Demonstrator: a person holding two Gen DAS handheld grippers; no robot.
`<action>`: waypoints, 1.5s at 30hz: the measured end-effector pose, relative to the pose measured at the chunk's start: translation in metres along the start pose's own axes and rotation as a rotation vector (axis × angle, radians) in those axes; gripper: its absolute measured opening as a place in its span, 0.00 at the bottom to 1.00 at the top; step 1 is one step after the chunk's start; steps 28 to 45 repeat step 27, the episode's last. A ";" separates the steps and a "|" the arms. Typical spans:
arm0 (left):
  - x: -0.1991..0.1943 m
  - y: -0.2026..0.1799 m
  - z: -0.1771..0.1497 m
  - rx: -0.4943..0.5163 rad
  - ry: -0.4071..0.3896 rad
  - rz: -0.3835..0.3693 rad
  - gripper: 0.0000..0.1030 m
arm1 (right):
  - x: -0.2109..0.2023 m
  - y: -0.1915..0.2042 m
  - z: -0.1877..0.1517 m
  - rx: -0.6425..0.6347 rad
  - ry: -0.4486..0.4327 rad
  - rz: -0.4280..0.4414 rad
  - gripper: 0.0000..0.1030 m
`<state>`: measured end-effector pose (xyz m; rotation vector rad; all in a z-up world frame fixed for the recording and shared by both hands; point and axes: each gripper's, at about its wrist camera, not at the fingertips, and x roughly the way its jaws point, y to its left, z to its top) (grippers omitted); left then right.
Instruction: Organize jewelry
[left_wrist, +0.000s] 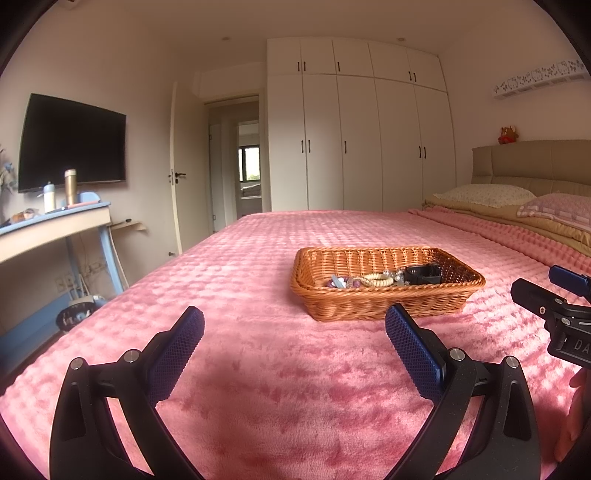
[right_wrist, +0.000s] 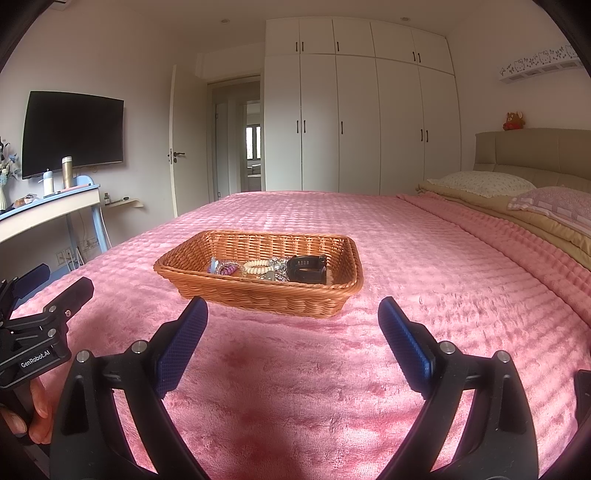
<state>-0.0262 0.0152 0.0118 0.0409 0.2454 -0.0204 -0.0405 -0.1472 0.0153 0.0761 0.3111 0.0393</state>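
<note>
Wicker basket (left_wrist: 386, 291) rests on the pink bed cover (left_wrist: 258, 258), at one o'clock from the left hand-held gripper (left_wrist: 294, 321), fingers apart, empty. Jewelry (right_wrist: 266, 268) lies inside. Right hand-held gripper (right_wrist: 292, 312), eleven o'clock to the basket, likewise spread, empty.

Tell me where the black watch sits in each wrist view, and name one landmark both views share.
Left wrist: black watch right of center, in the basket's right end.
Right wrist: black watch at center, also in the basket's right end.
Shared landmark: the white wardrobe.
</note>
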 end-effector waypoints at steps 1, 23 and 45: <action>0.000 0.000 0.000 0.000 0.001 -0.001 0.93 | 0.000 -0.001 0.000 0.000 0.000 0.000 0.87; 0.000 0.003 0.001 -0.007 0.005 0.001 0.93 | 0.000 -0.001 -0.001 0.004 -0.001 0.000 0.89; 0.001 0.004 0.001 -0.010 0.009 -0.008 0.93 | 0.000 -0.001 -0.002 0.005 -0.001 0.000 0.89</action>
